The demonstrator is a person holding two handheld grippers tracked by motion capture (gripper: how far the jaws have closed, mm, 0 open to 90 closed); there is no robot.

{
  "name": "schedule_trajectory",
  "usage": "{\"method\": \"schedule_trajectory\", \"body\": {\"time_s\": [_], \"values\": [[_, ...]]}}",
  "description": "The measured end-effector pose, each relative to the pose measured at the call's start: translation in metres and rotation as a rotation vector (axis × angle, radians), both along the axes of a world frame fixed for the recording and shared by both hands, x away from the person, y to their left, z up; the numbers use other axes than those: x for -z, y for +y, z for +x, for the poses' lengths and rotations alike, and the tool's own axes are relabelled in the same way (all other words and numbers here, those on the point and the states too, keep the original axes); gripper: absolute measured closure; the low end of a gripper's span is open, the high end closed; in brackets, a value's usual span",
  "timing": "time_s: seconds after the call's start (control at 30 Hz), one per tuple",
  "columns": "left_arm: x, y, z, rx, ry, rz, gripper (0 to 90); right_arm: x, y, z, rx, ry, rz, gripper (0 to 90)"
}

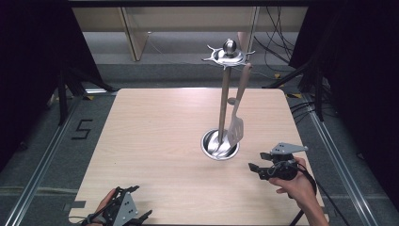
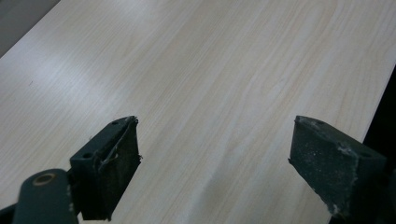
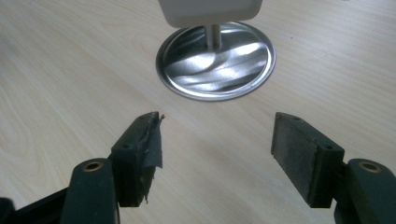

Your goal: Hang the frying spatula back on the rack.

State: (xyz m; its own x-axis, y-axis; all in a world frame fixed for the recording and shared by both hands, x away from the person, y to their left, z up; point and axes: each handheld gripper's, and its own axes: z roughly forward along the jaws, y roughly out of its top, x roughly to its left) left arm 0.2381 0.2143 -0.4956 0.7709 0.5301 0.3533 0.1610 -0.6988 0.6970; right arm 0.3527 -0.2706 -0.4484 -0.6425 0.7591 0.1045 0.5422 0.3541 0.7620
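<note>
Right of the high view's centre, a spatula [image 1: 236,123] is seen hung from the top disc of a utensil stand [image 1: 221,147], its long axis near vertical and its blade just above the stand's round base. The right gripper [image 1: 255,170], low at the right with jaws spread and nothing held, is pointed left toward that base [image 3: 215,61] and is by far the nearer. The left gripper [image 1: 141,217], at the bottom edge, is held low over bare table [image 2: 196,70], jaws likewise apart.

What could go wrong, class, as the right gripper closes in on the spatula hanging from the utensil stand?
1. The spatula hangs loosely from a hook on the tall utensil stand; a nudge from the open right gripper might set it swinging or unhook it.
2. The stand is tall on a small round base, so a sideways pull could tip it.
3. The left gripper sits at the table's near edge, too far away to steady the stand.
</note>
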Motion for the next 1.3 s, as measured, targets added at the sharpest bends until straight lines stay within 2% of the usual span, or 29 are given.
{"method": "schedule_trajectory", "body": {"time_s": [0.1, 0.17, 0.27, 0.33, 0.4, 0.43, 0.47, 0.5, 0.57, 0.6, 0.63, 0.67, 0.73, 0.8, 0.83, 0.87, 0.93, 1.0, 1.1, 1.13, 1.17, 1.2, 1.23, 1.3], "values": [[0.000, 0.000, 0.000, -0.002, -0.009, -0.007, 15.2, 0.002, -0.001, 0.000, -0.010, -0.012, -0.011, 33.4], [0.000, 0.000, -0.001, 0.001, -0.006, -0.010, 15.2, 0.004, 0.000, -0.001, 0.000, -0.007, 0.010, 33.3], [0.000, -0.001, -0.001, -0.006, -0.011, -0.017, 15.2, 0.004, 0.000, -0.004, 0.004, -0.003, 0.012, 33.1], [0.000, -0.001, 0.000, -0.006, -0.012, -0.016, 15.2, 0.006, -0.001, -0.004, 0.000, -0.021, 0.010, 32.8], [-0.001, 0.000, -0.001, -0.002, 0.000, -0.005, 15.1, 0.007, 0.000, -0.006, 0.004, -0.003, 0.009, 32.4], [0.000, -0.001, -0.001, -0.012, -0.009, -0.004, 15.2, 0.008, 0.001, -0.007, -0.001, 0.009, 0.016, 32.2], [0.000, -0.001, -0.001, -0.012, -0.009, -0.004, 15.2, 0.009, 0.000, -0.007, -0.010, -0.018, -0.006, 32.2], [0.000, -0.001, 0.000, -0.011, -0.015, -0.009, 15.2, 0.010, 0.002, -0.009, -0.002, 0.009, 0.006, 32.2], [0.000, -0.001, -0.001, -0.005, -0.011, -0.016, 15.2, 0.012, 0.002, -0.009, -0.006, 0.002, 0.004, 32.0], [0.000, -0.001, -0.001, -0.006, -0.009, -0.017, 15.2, 0.012, 0.002, -0.010, -0.009, 0.014, 0.007, 32.0], [0.000, -0.001, -0.001, -0.004, 0.003, -0.007, 15.2, 0.013, 0.002, -0.011, -0.007, 0.001, 0.008, 31.9], [0.000, -0.001, -0.001, -0.007, -0.009, -0.017, 15.2, 0.013, 0.002, -0.012, -0.006, 0.026, 0.009, 31.9], [0.000, -0.001, -0.001, -0.005, -0.012, -0.019, 15.2, 0.014, 0.002, -0.012, -0.014, 0.021, 0.009, 31.8], [0.000, -0.001, -0.001, -0.012, -0.009, -0.005, 15.2, 0.016, 0.002, -0.015, 0.003, 0.002, 0.000, 31.7], [0.000, -0.001, -0.001, -0.012, -0.009, -0.005, 15.2, 0.016, 0.002, -0.016, 0.006, 0.019, 0.006, 31.8], [0.000, -0.001, 0.000, -0.004, -0.011, -0.016, 15.1, 0.017, 0.001, -0.015, -0.009, -0.004, -0.004, 31.8], [0.000, -0.001, -0.001, -0.003, 0.001, -0.012, 15.1, 0.018, 0.001, -0.017, -0.003, -0.006, -0.015, 31.7], [0.001, -0.001, -0.001, -0.006, -0.010, -0.017, 15.2, 0.020, 0.001, -0.019, -0.015, 0.004, -0.006, 31.8], [0.001, -0.001, -0.001, -0.005, -0.009, -0.018, 15.1, 0.021, 0.002, -0.023, 0.008, 0.019, -0.002, 31.7], [0.001, -0.001, -0.001, -0.006, -0.009, -0.019, 15.2, 0.023, 0.001, -0.024, -0.009, 0.010, -0.022, 31.7], [0.001, -0.002, -0.001, -0.004, -0.006, -0.025, 15.2, 0.023, 0.002, -0.026, -0.005, 0.025, -0.020, 31.6], [0.001, -0.002, -0.001, -0.007, -0.008, -0.026, 15.2, 0.025, 0.000, -0.025, -0.020, 0.011, -0.022, 31.7], [0.001, -0.002, -0.001, -0.005, -0.009, -0.025, 15.2, 0.025, 0.002, -0.028, 0.004, 0.026, -0.020, 31.6], [0.001, -0.002, -0.001, -0.005, -0.005, -0.026, 15.1, 0.027, -0.001, -0.028, -0.008, 0.012, -0.034, 31.7]]}}
